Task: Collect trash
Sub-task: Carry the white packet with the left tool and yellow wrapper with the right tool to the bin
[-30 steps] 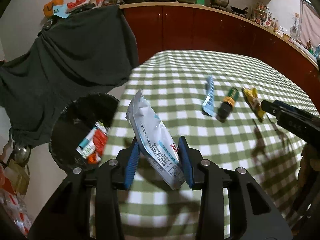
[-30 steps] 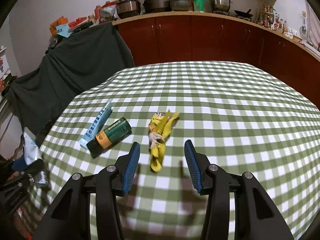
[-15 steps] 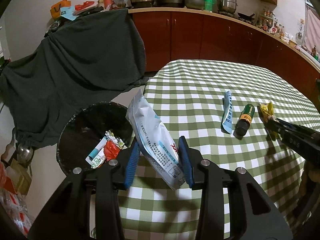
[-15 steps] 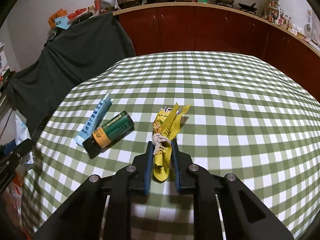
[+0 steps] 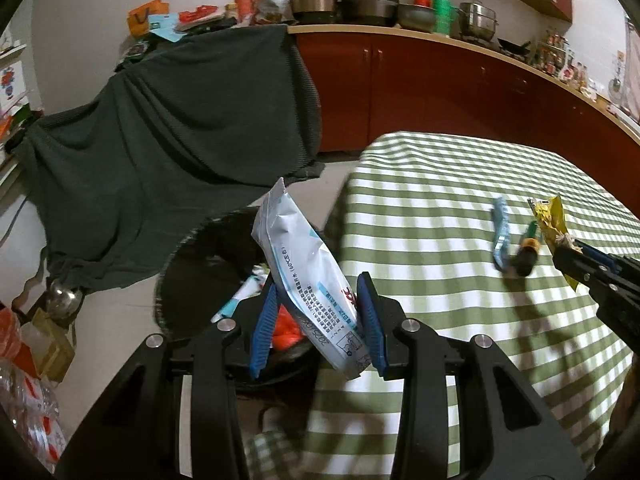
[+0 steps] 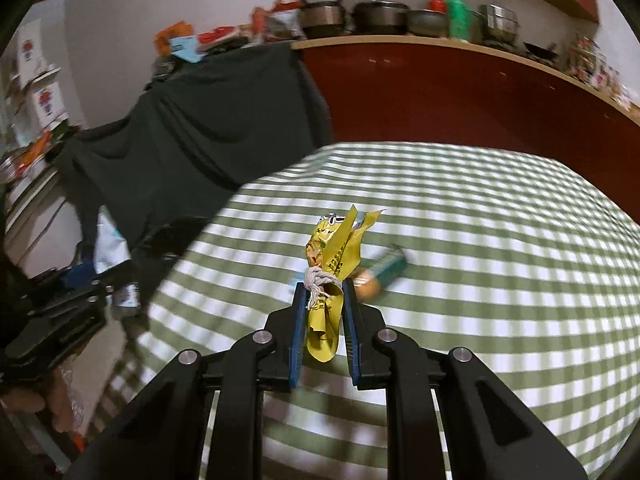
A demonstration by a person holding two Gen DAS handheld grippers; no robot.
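Observation:
My left gripper [image 5: 318,294] is shut on a white and blue plastic pouch [image 5: 298,264] and holds it over the black trash bin [image 5: 188,264] beside the table; wrappers [image 5: 286,326] lie in the bin. My right gripper [image 6: 324,290] is shut on a yellow wrapper [image 6: 334,256] tied with string, lifted above the green checked tablecloth [image 6: 480,240]. The right gripper with its wrapper also shows in the left wrist view [image 5: 550,220]. A small green bottle [image 5: 528,250] and a blue wrapper [image 5: 501,236] lie on the table.
A dark cloth [image 5: 168,128] drapes over furniture behind the bin. Red cabinets [image 5: 440,88] with pots on the counter stand behind the table. Boxes and bags [image 5: 28,344] sit on the floor at the left.
My left gripper has carried the pouch leftwards off the table to above the bin. My right gripper closed on the yellow wrapper, lifted it and is moving left.

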